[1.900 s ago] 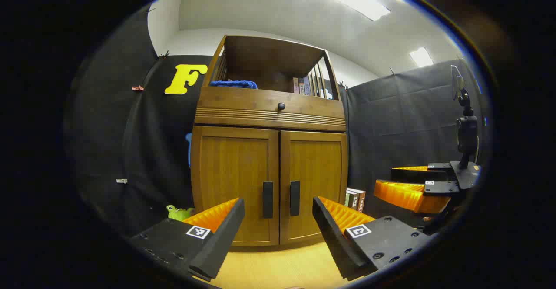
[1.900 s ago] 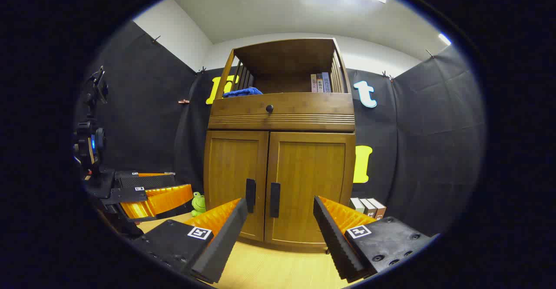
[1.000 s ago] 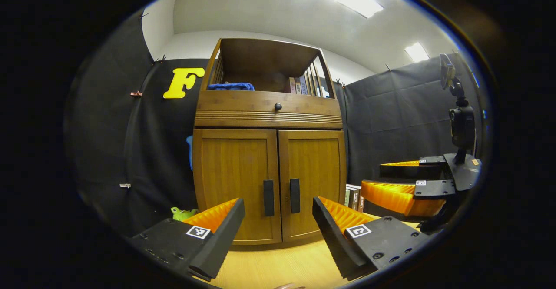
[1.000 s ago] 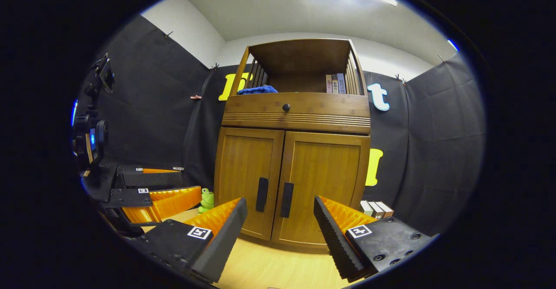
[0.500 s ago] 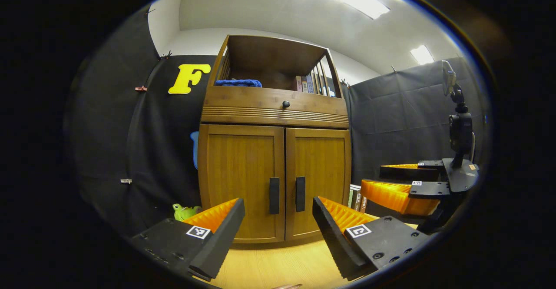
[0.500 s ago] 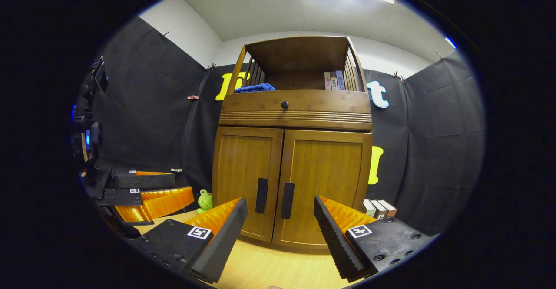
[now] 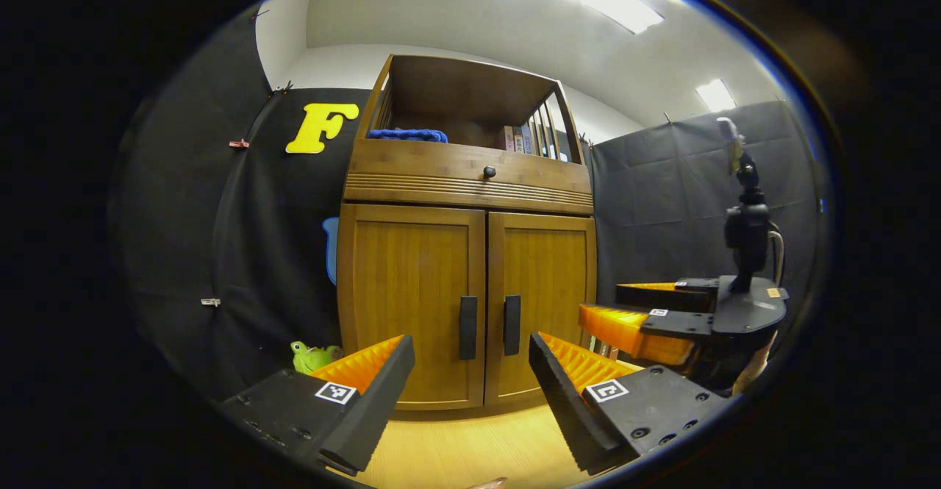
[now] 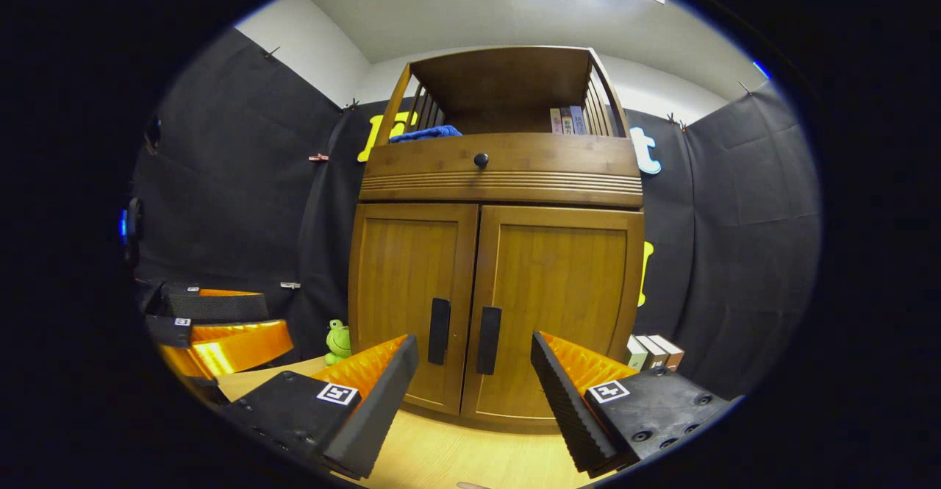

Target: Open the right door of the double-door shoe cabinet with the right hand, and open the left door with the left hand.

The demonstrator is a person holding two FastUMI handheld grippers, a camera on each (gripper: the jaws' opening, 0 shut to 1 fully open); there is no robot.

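The double-door shoe cabinet (image 8: pixel 500 254) is found standing on the pale wood floor (image 8: pixel 456 452) against the black cloth wall, directly ahead of both tools, with both doors shut. The right door (image 8: pixel 562 305) and the left door (image 8: pixel 408 298) meet at a narrow centre seam, and a dark vertical bar handle is fitted to each beside it: the right handle (image 8: pixel 488 340) and the left handle (image 8: pixel 439 331). The doors are judged to be stiff, light wooden panels hinged on their outer edges; a catch holding them cannot be ruled out, as the seam is too small to inspect. Hold is best taken across each bar, which appears narrow and smooth, so a pinch at mid-height is advised. The right gripper (image 8: pixel 474 390) is held with its jaws spread wide and nothing between them, short of the handles. The left gripper (image 7: pixel 470 390) is likewise spread and empty, aimed at the same seam. Further out, a blue cloth (image 8: pixel 426 133) and books (image 8: pixel 566 120) are noted on the upper shelf, and a green toy frog (image 8: pixel 338 342) on the floor beside the cabinet.
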